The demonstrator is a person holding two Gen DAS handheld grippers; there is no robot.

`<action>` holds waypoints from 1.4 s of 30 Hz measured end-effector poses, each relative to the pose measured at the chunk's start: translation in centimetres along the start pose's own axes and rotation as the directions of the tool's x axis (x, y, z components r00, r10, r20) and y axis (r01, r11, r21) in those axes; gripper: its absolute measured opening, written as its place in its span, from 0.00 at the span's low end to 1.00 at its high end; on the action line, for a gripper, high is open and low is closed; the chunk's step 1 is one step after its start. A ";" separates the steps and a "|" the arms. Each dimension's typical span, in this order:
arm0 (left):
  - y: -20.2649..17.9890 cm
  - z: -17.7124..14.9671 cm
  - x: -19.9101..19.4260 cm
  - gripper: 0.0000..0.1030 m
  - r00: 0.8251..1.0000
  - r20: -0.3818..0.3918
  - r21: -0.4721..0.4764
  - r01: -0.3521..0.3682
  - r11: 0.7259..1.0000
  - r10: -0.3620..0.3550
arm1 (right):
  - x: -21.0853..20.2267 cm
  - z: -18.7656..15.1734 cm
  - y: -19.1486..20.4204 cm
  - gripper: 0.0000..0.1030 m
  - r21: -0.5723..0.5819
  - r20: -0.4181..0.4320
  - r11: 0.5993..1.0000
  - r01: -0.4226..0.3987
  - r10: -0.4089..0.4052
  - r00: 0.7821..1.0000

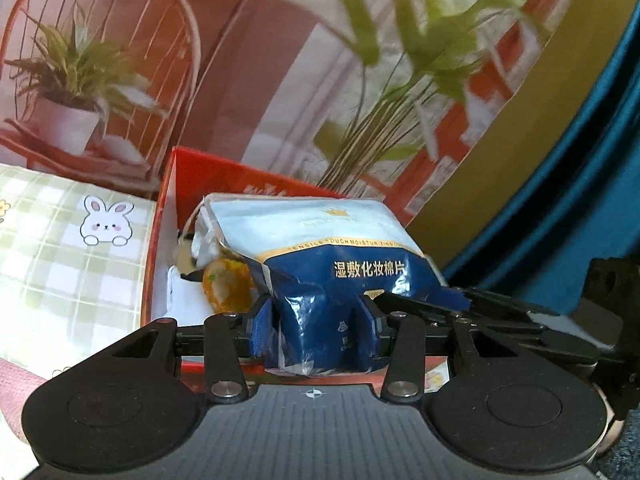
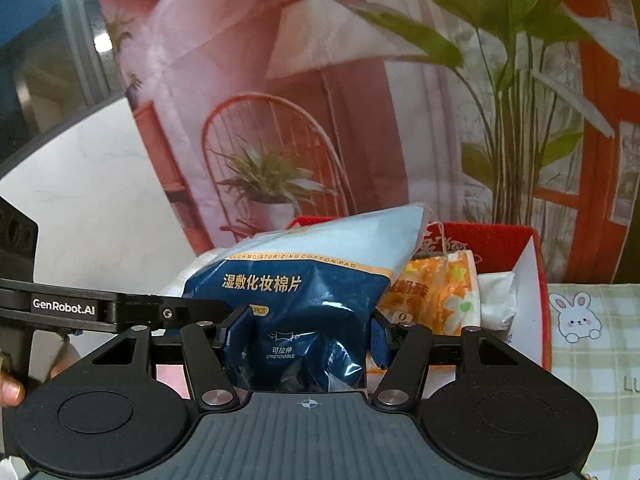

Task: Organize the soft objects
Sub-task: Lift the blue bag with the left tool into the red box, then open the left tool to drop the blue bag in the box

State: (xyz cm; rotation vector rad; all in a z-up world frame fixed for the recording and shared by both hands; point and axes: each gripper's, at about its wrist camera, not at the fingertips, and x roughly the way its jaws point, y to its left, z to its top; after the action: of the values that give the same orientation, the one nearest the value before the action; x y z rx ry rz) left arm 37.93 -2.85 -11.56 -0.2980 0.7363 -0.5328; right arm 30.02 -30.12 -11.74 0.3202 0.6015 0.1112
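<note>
A blue and pale-blue bag of cotton pads (image 1: 332,240) (image 2: 304,276) hangs above an open red box (image 1: 172,184) (image 2: 532,264). My left gripper (image 1: 316,320) is shut on the bag's crumpled dark-blue lower end, and its blue pads dent the film. My right gripper (image 2: 304,332) is shut on the same bag from the other side. In the box lie an orange packet (image 1: 228,284) (image 2: 436,292) and white soft packs (image 2: 496,296). The left gripper's black frame (image 2: 120,308) shows at the left of the right wrist view.
A green checked cloth with a bunny print (image 1: 60,260) (image 2: 592,340) covers the surface beside the box. A printed backdrop of a chair and plants (image 2: 272,160) stands close behind. A blue curtain (image 1: 580,200) hangs at the right. A thumb (image 2: 10,390) shows at the left edge.
</note>
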 end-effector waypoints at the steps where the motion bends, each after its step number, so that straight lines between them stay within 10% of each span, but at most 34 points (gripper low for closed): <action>1: 0.0 0.0 0.5 0.45 1.000 -0.005 0.013 -0.005 1.000 0.005 | 0.6 0.0 -0.2 0.54 0.005 -0.007 1.000 0.010 -0.010 1.000; 15: 0.6 -0.2 1.6 0.45 0.992 -0.012 0.093 -0.121 0.988 0.122 | 1.6 -2.3 -4.2 0.58 0.054 -0.092 0.973 0.223 -0.217 0.972; 24: -0.6 -1.4 -1.8 0.45 0.984 0.062 0.228 -0.175 0.958 0.164 | -1.8 -3.5 -2.9 0.58 0.001 0.024 0.979 0.204 -0.204 0.979; 42: 7.4 -5.4 -5.1 0.52 0.934 0.038 0.114 -0.358 0.927 0.356 | -6.2 -10.5 0.8 0.58 -0.058 0.073 0.986 0.159 -0.155 0.985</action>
State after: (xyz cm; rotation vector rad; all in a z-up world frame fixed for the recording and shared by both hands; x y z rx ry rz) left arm 33.63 5.77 -15.77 -0.0522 0.7191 -0.2253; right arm 18.94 -27.84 -16.35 0.2135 0.5527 -0.0324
